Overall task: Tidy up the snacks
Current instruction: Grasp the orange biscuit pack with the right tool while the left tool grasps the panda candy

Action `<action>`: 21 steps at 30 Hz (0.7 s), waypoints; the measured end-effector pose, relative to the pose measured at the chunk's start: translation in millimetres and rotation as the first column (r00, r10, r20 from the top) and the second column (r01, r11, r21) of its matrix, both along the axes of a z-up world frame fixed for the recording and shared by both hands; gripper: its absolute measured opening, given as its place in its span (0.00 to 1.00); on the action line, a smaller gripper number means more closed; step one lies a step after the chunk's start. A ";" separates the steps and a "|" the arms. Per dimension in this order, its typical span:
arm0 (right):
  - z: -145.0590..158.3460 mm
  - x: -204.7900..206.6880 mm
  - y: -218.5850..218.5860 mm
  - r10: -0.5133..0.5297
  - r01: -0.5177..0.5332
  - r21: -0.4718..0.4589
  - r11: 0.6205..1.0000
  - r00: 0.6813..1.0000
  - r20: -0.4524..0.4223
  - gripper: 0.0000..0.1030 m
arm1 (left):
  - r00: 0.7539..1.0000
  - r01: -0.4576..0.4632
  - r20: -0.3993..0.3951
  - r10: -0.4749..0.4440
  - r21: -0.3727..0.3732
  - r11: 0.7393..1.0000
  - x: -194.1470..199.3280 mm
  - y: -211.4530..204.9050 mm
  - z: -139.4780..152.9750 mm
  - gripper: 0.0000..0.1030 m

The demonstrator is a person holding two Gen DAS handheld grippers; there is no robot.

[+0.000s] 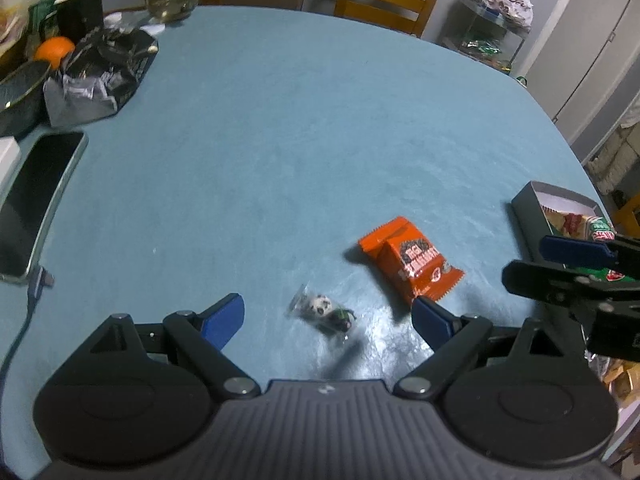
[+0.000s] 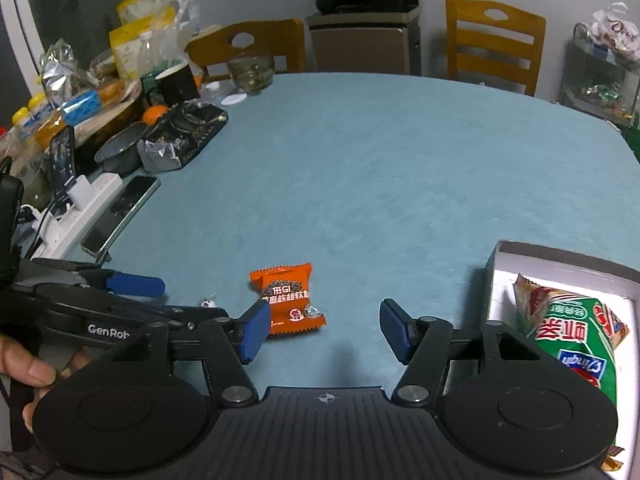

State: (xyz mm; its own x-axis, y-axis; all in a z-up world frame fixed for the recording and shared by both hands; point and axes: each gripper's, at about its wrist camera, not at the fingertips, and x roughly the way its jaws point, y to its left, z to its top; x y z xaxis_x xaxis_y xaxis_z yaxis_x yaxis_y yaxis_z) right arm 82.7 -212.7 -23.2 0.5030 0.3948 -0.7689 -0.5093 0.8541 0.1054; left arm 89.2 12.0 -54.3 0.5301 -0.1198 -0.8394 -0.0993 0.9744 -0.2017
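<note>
Blue cloth covers the big round table [image 2: 360, 168], and two yellow wooden chairs [image 2: 494, 40] stand behind it by the wall. On the cloth lies a small orange snack packet [image 1: 412, 262] with dark print on its front. Just beside it, closer to the left gripper [image 1: 328, 316], lies a tiny clear wrapped candy [image 1: 324, 308] with black and white bits inside. The left gripper hangs over this candy with its blue pads spread wide, one on each side, and they do not touch it. The right gripper [image 2: 322, 330] has its blue pads partly apart with nothing between them, only bare cloth. The orange packet lies just past its left pad, and I cannot tell if the pad touches the packet. At the right edge of the table sits an open box with white inside walls [image 2: 560, 264]. In it lies a green and red snack bag [image 2: 576, 332], flat on the bottom. Far off on the left side of the table are a black crinkly bag [image 1: 100, 76], a round orange fruit [image 1: 54, 50], a dark phone lying flat [image 1: 36, 200] and a white power strip [image 2: 80, 208]. A person's fingers [image 2: 28, 368] show at the left edge of the right wrist view, next to the left gripper.
</note>
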 end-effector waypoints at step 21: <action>-12.0 10.6 16.2 0.045 -0.045 -0.032 0.998 0.999 -0.015 0.64 | 0.997 0.052 -0.048 -0.052 -0.013 0.999 16.0 -7.0 -12.7 0.27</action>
